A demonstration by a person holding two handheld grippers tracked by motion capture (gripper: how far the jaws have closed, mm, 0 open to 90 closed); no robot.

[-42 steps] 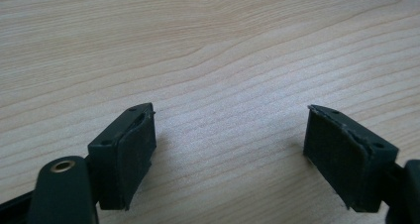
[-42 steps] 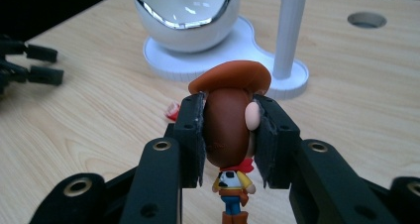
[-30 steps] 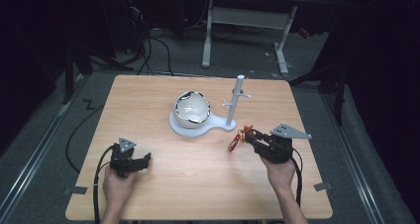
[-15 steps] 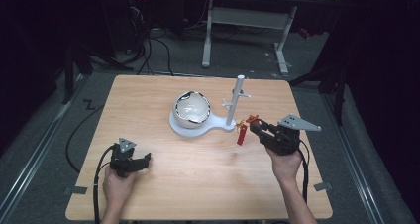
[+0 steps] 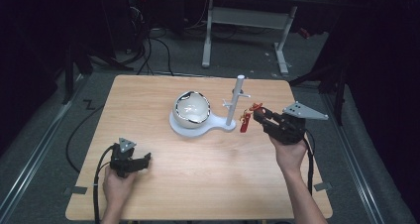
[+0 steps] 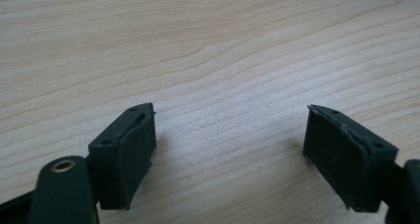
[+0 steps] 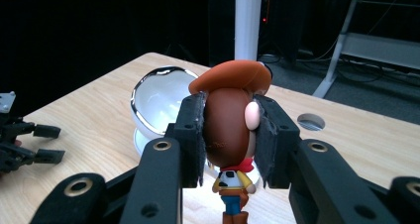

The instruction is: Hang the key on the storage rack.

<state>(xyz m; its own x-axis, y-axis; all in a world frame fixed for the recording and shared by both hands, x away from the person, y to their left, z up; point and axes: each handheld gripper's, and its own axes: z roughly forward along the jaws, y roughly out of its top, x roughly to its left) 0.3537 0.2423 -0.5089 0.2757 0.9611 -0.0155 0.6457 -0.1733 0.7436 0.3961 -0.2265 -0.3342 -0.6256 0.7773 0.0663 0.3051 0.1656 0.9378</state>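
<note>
A small cowboy figurine with a brown hat, red scarf and yellow shirt hangs by its head between the jaws of my right gripper, which is shut on it. From above, the figurine is held just right of the white stand and its upright post. A white bowl with a chrome rim sits on the stand's base. My left gripper rests low at the table's front left, jaws open with bare wood between them.
The wooden table has free room across its front and left. A desk frame and cables stand on the dark floor beyond the far edge. The left gripper appears at far left in the right gripper view.
My right gripper has risen and moved toward the post with the figurine held in it. The left gripper has stayed where it was.
</note>
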